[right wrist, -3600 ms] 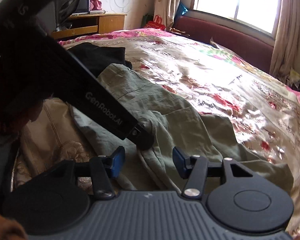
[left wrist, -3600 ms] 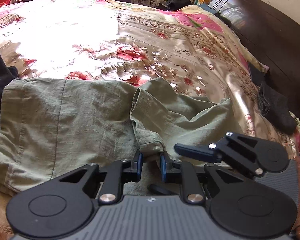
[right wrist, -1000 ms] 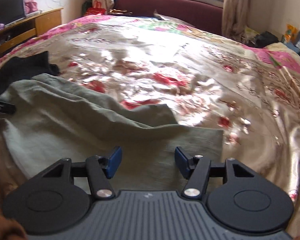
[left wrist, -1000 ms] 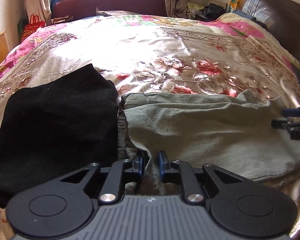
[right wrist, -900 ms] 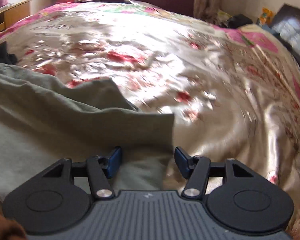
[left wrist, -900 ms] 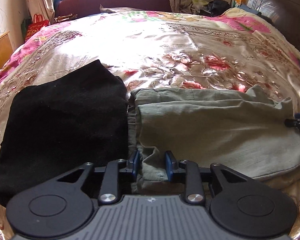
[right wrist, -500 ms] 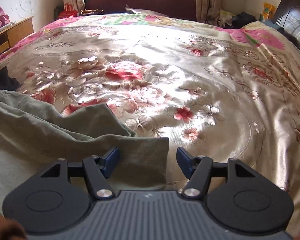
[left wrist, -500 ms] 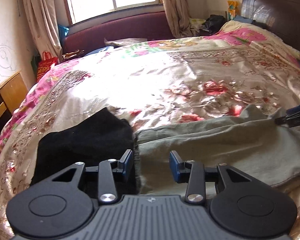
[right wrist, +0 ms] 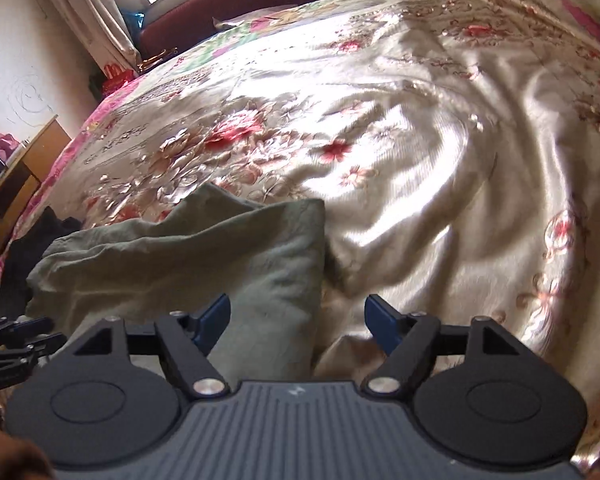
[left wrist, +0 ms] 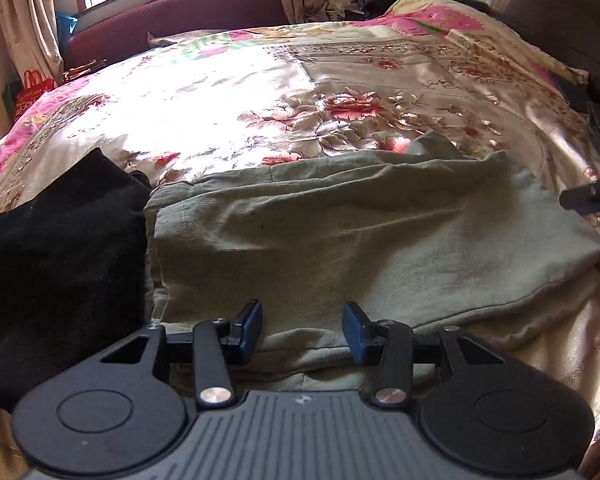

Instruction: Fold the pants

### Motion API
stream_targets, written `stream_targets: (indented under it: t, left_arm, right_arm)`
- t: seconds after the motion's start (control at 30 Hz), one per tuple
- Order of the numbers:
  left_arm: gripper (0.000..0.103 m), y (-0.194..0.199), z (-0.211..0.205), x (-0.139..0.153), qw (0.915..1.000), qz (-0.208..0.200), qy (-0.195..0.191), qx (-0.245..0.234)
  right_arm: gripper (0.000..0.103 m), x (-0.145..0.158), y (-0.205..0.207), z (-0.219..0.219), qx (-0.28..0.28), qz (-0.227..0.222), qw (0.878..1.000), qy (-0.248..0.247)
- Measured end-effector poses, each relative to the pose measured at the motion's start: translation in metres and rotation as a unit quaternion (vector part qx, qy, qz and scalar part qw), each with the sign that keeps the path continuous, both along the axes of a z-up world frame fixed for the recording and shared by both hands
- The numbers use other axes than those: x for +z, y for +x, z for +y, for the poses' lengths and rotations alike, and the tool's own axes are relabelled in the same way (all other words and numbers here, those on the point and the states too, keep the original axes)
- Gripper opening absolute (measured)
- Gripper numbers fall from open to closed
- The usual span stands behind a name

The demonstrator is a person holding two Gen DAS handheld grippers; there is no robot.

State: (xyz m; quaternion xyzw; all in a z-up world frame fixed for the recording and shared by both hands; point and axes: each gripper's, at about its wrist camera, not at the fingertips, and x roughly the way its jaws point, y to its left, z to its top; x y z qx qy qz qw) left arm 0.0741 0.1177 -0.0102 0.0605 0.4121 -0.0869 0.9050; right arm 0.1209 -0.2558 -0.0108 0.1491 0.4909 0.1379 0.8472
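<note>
Pants [left wrist: 340, 240], olive green and folded into a flat stack, lie at the near edge of a floral bedspread [left wrist: 260, 92], just beside a black garment [left wrist: 56, 264] on the left. The left gripper [left wrist: 302, 328] and right gripper [right wrist: 298, 322] are both opening, their pads clear of the cloth and gripping nothing. The far corner sits rumpled, so the loose top layer could likely slide and undo the fold on the slick satin.

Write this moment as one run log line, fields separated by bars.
pants: folded on bedspread | left gripper: opening, empty | right gripper: opening, empty | black garment: beside pants
</note>
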Motion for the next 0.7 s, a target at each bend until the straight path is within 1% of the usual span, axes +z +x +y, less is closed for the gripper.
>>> stream_targets:
  t: [0.07, 0.13, 0.17, 0.2, 0.23, 0.27, 0.3, 0.33, 0.37, 0.4, 0.43, 0.47, 0.5, 0.53, 0.57, 0.6, 0.63, 0.7]
  left_arm:
    - [0.057, 0.003, -0.003, 0.000, 1.0000, 0.005, -0.006, 0.001]
    - [0.057, 0.002, -0.009, -0.001, 1.0000, 0.006, -0.001, -0.003]
    - [0.057, 0.002, -0.013, -0.001, 0.9999, 0.006, 0.007, -0.005]
    - [0.057, 0.001, -0.016, 0.000, 0.9998, 0.007, 0.016, -0.006]
    - [0.057, 0.000, -0.018, 0.001, 0.9997, 0.007, 0.021, -0.008]
    - [0.057, 0.000, -0.020, 0.002, 0.9996, 0.008, 0.022, -0.014]
    - [0.057, 0.001, -0.021, 0.002, 0.9995, 0.010, 0.023, -0.018]
    - [0.057, 0.002, -0.022, 0.002, 0.9994, 0.013, 0.024, -0.020]
    - [0.057, 0.006, -0.023, 0.001, 0.9994, 0.018, 0.025, -0.018]
    - [0.057, 0.008, -0.024, 0.001, 0.9994, 0.022, 0.024, -0.015]
    - [0.057, 0.011, -0.025, 0.000, 0.9994, 0.024, 0.022, -0.010]
    - [0.058, 0.013, -0.026, -0.001, 0.9994, 0.027, 0.021, -0.007]
    - [0.058, 0.015, -0.028, -0.002, 0.9993, 0.030, 0.022, -0.004]
    - [0.058, 0.017, -0.030, -0.004, 0.9991, 0.034, 0.026, -0.001]
    - [0.058, 0.018, -0.033, -0.005, 0.9989, 0.037, 0.030, 0.001]
    - [0.057, 0.018, -0.037, -0.005, 0.9987, 0.038, 0.034, 0.000]
    - [0.057, 0.018, -0.041, -0.004, 0.9986, 0.039, 0.035, -0.003]
    - [0.058, 0.017, -0.053, 0.000, 0.9985, 0.045, 0.022, -0.021]
  right_arm:
    - [0.076, -0.017, -0.002, -0.004, -0.016, 0.020, 0.998, 0.058]
    - [0.081, -0.031, 0.003, -0.006, -0.030, 0.028, 0.995, 0.087]
    - [0.080, -0.031, 0.004, -0.007, -0.041, 0.031, 0.994, 0.099]
    - [0.066, -0.027, 0.004, -0.008, -0.033, 0.032, 0.990, 0.135]
    - [0.043, -0.022, 0.001, -0.006, -0.018, 0.031, 0.986, 0.161]
    - [0.041, -0.016, -0.001, -0.003, -0.005, 0.026, 0.986, 0.163]
    - [0.041, -0.011, -0.001, 0.001, 0.005, 0.018, 0.990, 0.140]
    - [0.041, -0.014, 0.001, 0.003, 0.008, 0.017, 0.991, 0.130]
    - [0.042, -0.023, 0.008, 0.001, 0.003, 0.027, 0.991, 0.133]
    - [0.045, -0.036, 0.015, -0.002, -0.013, 0.051, 0.988, 0.146]
    - [0.047, -0.046, 0.020, -0.004, -0.025, 0.064, 0.984, 0.167]
    - [0.047, -0.054, 0.023, -0.007, -0.040, 0.064, 0.977, 0.198]
    - [0.045, -0.055, 0.024, -0.007, -0.048, 0.062, 0.973, 0.215]
    - [0.027, -0.056, 0.025, -0.006, -0.053, 0.064, 0.969, 0.232]
    - [0.012, -0.057, 0.025, -0.008, -0.055, 0.070, 0.961, 0.260]
    - [0.008, -0.054, 0.023, -0.014, -0.060, 0.063, 0.954, 0.287]
    - [0.007, -0.050, 0.022, -0.022, -0.066, 0.052, 0.949, 0.303]
    - [0.006, -0.039, 0.016, -0.048, -0.092, 0.025, 0.940, 0.328]
